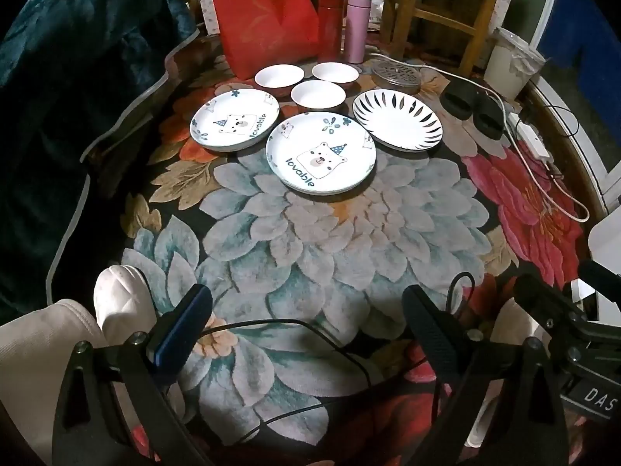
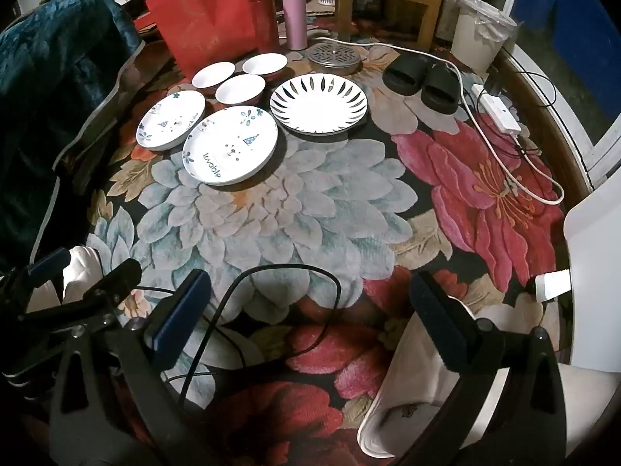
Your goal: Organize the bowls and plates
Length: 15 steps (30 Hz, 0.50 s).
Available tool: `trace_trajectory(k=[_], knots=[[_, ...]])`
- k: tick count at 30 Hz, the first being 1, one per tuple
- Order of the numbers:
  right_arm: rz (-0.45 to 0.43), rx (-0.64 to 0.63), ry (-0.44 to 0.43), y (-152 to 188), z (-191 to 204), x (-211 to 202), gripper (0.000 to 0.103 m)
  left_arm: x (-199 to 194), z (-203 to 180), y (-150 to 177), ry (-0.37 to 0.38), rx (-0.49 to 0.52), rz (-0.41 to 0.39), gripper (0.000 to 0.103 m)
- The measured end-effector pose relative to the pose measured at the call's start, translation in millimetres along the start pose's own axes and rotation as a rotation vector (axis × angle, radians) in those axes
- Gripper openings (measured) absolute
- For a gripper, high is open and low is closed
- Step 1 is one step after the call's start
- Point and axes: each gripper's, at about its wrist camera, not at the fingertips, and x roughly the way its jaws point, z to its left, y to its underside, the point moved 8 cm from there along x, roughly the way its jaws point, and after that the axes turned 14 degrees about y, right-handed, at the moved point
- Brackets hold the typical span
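Both grippers hover over the near part of a floral rug (image 1: 341,233), tilted down, nothing between the fingers. Left gripper (image 1: 306,318): jaws spread wide, empty. Right gripper (image 2: 310,306): jaws spread wide, empty; a black cable (image 2: 271,310) loops across the rug between its fingers. All dishes sit in one cluster at the far side of the rug, well apart from both grippers. Three small white bowls (image 1: 318,93) in a tight triangle at the back, upright, apparently not stacked. In front of them, left: a bear-print "lovable" plate (image 1: 235,120). Centre and nearest: a second bear-print plate (image 1: 321,154), with what looks like another rim edge under it, can't tell for sure. Right: a white plate with black leaf strokes round the rim (image 1: 398,120), just beside the centre plate. Behind the bowls: red paper bag (image 1: 268,19), red flask (image 1: 330,27), pink flask (image 1: 356,29), a round metal grate (image 1: 396,73). Right of the dishes: pair of black slippers (image 2: 423,77), white power strip (image 2: 500,110) with cords. In the right wrist view the left gripper's frame shows at the lower left edge.
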Motion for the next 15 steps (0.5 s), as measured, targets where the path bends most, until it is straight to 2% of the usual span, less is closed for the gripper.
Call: trace_trajectory(k=[15], knots=[[0.001, -0.001, -0.001, -0.7, 1.7, -0.3, 0.103, 0.1, -0.4, 0.1, 0.005, -0.002, 0.002, 0.098]])
